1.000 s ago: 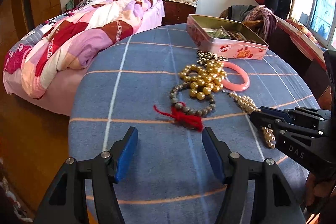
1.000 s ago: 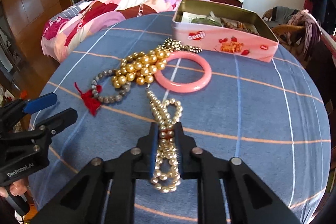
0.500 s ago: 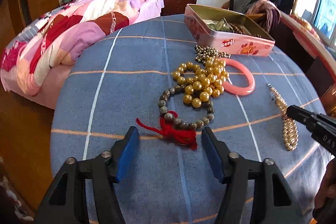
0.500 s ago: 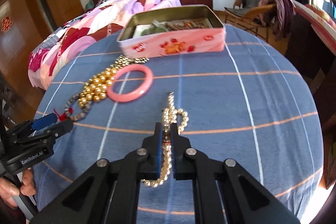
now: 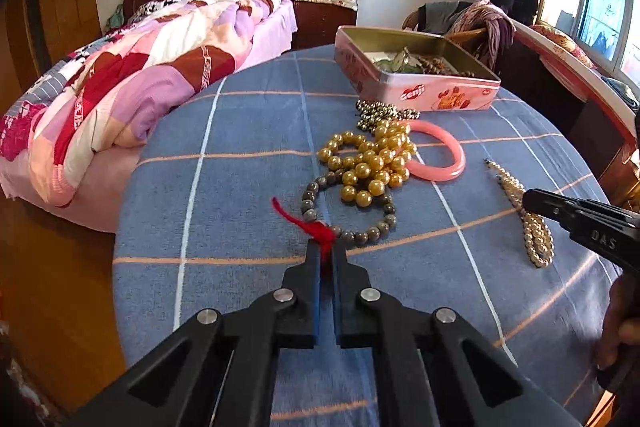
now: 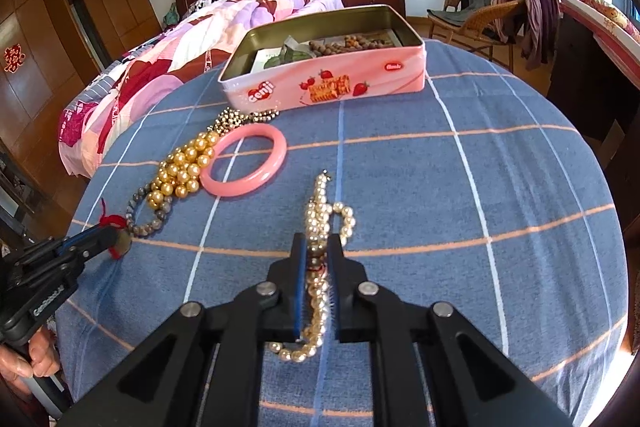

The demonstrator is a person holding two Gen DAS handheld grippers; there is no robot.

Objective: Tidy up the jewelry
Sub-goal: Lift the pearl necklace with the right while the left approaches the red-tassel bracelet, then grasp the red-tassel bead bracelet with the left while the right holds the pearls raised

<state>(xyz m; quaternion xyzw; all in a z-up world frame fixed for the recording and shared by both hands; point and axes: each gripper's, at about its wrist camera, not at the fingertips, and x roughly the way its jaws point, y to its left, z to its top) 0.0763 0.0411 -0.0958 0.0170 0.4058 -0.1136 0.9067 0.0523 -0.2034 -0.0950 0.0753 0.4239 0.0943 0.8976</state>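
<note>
Left wrist view: left gripper has just closed on the red tassel of the grey bracelet. Right gripper clamps the pearl strand, which lies on the table. Gold beads, pink bangle and a dark bead cluster remain outside the tin, just before it. The tin already holds some pieces; most sorting appears outstanding.

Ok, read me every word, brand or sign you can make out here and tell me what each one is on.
"cenji": pink tin, front wall, left.
Small white logo at the tin's right: too blurred to read.
"DAS": side of the right gripper.
"GenRobot.AI": side of the left gripper, blurred, partly legible.
Red paper-cut sign on the wardrobe door: unreadable.
</note>
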